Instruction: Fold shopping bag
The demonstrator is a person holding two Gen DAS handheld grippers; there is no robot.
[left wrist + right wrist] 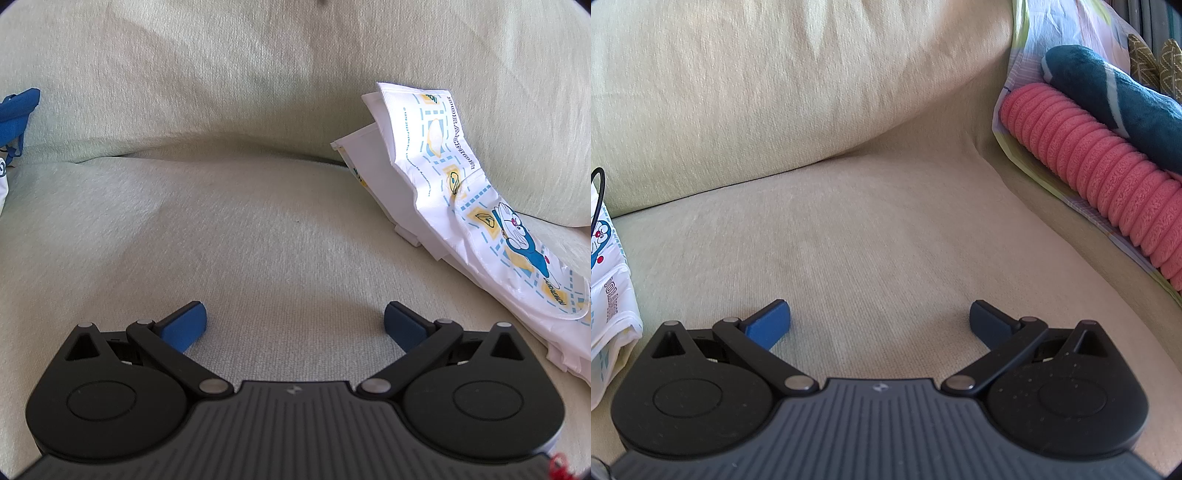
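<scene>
Bag (pixel 476 206) lies folded and rumpled on the sofa (pixel 258 229) seat, to the right of the left gripper (pixel 294 326) and untouched by it. Both grippers — left and right (pixel 880 320) — have jaws spread wide, gripping nothing, over bare cushion. Pink roll (pixel 1108 170) and dark plush (pixel 1115 96) sit against the sofa's right side, well apart from the bag.
</scene>
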